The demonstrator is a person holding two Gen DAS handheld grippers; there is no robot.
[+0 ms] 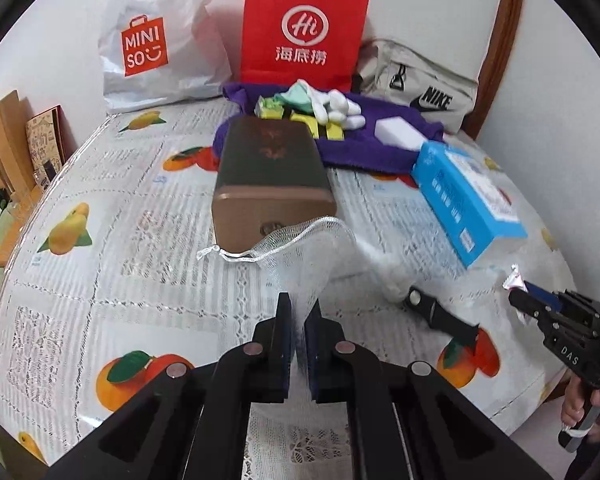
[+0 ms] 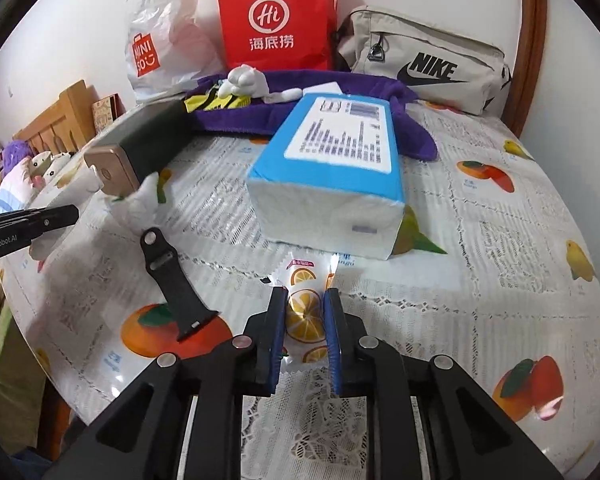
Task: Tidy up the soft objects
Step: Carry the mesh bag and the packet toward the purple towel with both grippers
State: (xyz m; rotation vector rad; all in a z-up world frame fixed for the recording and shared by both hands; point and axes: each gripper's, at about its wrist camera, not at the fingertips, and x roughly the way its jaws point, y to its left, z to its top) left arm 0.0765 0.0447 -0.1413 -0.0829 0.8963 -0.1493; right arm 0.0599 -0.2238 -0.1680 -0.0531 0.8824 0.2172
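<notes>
My left gripper [image 1: 300, 300] is shut on the lower end of a white mesh drawstring bag [image 1: 300, 244], which hangs lifted in front of a brown and green box [image 1: 274, 176]. In the right wrist view the left gripper [image 2: 74, 214] comes in from the left, with the mesh bag [image 2: 142, 200] blurred. My right gripper [image 2: 306, 292] is shut on a small packet printed with orange slices [image 2: 303, 278], low over the tablecloth. In the left wrist view the right gripper [image 1: 518, 294] holds the packet [image 1: 514, 280] at the right edge.
A black strap [image 2: 172, 280] lies between the grippers. A blue tissue pack [image 2: 332, 160] sits ahead. Behind it a purple towel [image 1: 364, 152] carries a white glove [image 1: 340, 106], yellow sponges [image 1: 272, 108] and a white block [image 1: 398, 130]. Shopping bags [image 1: 304, 32] and a Nike pouch [image 2: 428, 64] line the wall.
</notes>
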